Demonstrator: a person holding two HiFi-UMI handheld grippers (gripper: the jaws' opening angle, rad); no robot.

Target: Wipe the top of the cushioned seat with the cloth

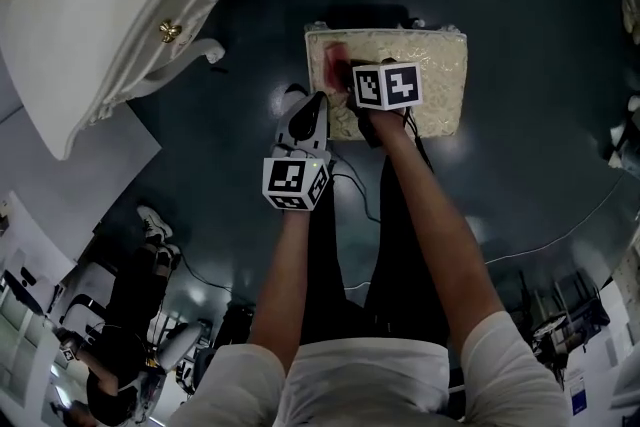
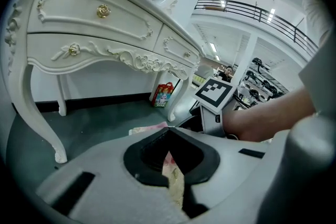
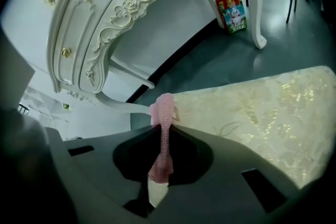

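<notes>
The cushioned seat (image 1: 440, 75) has a cream patterned top and stands on the dark floor. A pink cloth (image 1: 335, 65) lies on its left part. My right gripper (image 1: 352, 90) is shut on that cloth; in the right gripper view the cloth (image 3: 161, 134) runs up between the jaws onto the seat top (image 3: 262, 113). My left gripper (image 1: 320, 105) sits at the seat's near left corner. In the left gripper view its jaws stand nearly together with cream seat fabric (image 2: 176, 181) in the slit between them, so my left gripper (image 2: 169, 153) looks shut on the seat's edge.
A white carved dressing table (image 1: 120, 5) stands left of the seat, its leg (image 3: 254, 2) close behind it. A red gift bag (image 3: 231, 8) sits on the floor beyond. A black cable (image 1: 350, 187) trails by the person's legs. Another person (image 1: 130, 315) is at lower left.
</notes>
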